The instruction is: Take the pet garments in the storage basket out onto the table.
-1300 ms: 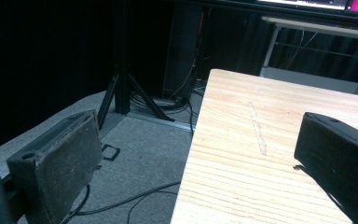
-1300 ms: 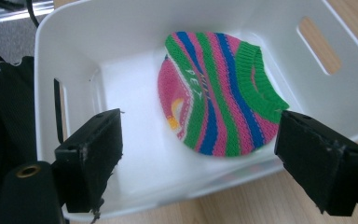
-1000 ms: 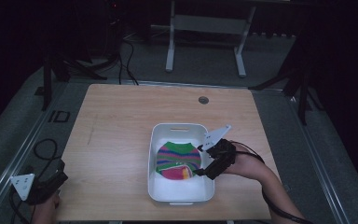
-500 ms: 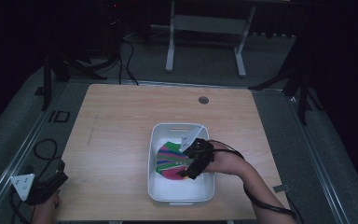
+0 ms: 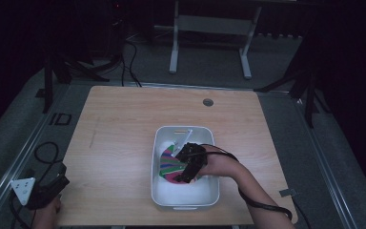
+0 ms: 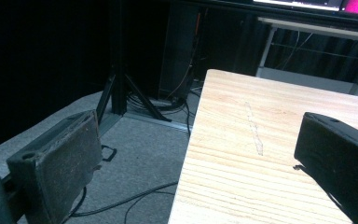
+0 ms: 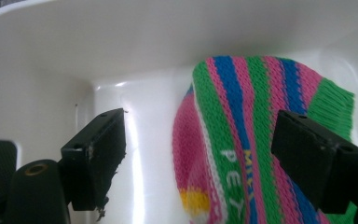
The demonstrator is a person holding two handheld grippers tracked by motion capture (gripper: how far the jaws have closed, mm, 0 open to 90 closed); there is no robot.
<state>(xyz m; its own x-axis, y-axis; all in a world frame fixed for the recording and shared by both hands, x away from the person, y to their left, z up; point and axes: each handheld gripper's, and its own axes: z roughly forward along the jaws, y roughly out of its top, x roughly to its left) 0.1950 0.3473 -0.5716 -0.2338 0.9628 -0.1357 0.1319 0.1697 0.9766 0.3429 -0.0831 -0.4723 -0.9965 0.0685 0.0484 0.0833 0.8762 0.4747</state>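
A striped knit piece (image 5: 169, 163) in pink, green and blue lies inside a white bin (image 5: 184, 201) on the wooden table (image 5: 124, 133). My right gripper (image 5: 177, 177) reaches down into the bin, over the knit. In the right gripper view its jaws stand wide apart around the knit piece (image 7: 242, 154), which carries white and yellow letters, and touch nothing; the right gripper (image 7: 200, 158) is open. My left gripper (image 5: 52, 191) rests at the table's front left corner. The left gripper (image 6: 200, 158) is open, with one jaw over the floor and one over the tabletop.
A round grommet hole (image 5: 208, 102) sits near the table's far edge. Cables (image 5: 43, 152) trail on the grey floor to the left. A metal stand (image 5: 209, 43) rises behind the table. The bin's white wall (image 7: 121, 46) rises just beyond the right jaws.
My right gripper has moved leftward from the bin's right rim and down into the bin over the knit piece. The left gripper has stayed put.
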